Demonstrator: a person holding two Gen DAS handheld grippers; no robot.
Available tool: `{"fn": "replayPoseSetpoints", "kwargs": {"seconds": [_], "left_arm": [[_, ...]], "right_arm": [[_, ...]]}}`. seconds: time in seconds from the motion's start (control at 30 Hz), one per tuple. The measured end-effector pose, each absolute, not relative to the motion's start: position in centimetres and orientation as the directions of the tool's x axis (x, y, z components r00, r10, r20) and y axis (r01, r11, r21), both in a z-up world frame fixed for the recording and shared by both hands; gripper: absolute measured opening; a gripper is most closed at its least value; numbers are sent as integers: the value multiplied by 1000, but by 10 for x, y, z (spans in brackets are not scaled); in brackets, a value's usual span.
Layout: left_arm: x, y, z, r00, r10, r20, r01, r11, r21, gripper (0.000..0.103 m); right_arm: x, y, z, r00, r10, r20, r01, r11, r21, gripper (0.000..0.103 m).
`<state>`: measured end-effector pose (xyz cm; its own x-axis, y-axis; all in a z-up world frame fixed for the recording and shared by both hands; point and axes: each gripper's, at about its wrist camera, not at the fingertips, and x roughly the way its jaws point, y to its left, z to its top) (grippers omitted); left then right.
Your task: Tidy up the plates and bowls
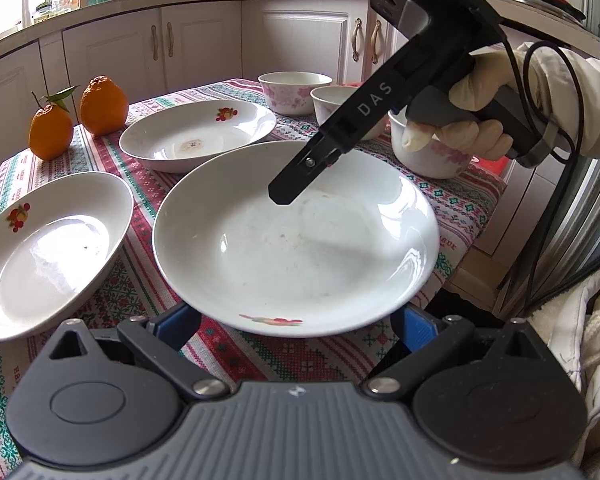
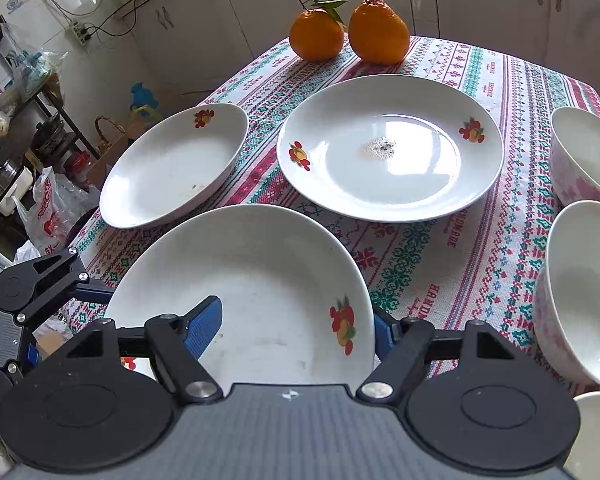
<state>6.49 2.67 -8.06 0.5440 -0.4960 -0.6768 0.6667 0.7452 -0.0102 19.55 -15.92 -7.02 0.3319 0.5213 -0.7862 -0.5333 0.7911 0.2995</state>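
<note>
Three white plates with fruit prints lie on the patterned tablecloth. The nearest plate [image 1: 296,240] [image 2: 256,292] sits between both grippers. My left gripper [image 1: 296,326] is open, its blue pads under the plate's near rim. My right gripper [image 2: 296,330] [image 1: 280,196] is open and straddles the plate's rim, left pad [image 2: 204,326] over the inside, right pad mostly hidden outside. A second plate [image 1: 196,134] [image 2: 392,148] lies farther back, a third [image 1: 48,252] [image 2: 172,168] at the table's edge. Three white bowls with pink flowers [image 1: 294,92] [image 1: 332,102] [image 1: 432,152] [image 2: 584,156] [image 2: 580,296] stand at one side.
Two oranges [image 1: 76,116] [image 2: 348,30] sit at the table's far corner. White kitchen cabinets [image 1: 204,48] and a cluttered counter stand behind. Bags and a shelf [image 2: 28,140] stand on the floor beside the table edge. A cable [image 1: 556,184] hangs from the right gripper.
</note>
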Motion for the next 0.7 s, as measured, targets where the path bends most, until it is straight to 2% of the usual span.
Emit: {"fn": "replayPoseSetpoints", "kwargs": {"seconds": [0.7], "left_arm": [[66,64,-51,604,-465,-647,608,794,-3,100]], "right_arm": [[207,-114,-38,342,549,-763,-604,750,269,80]]}}
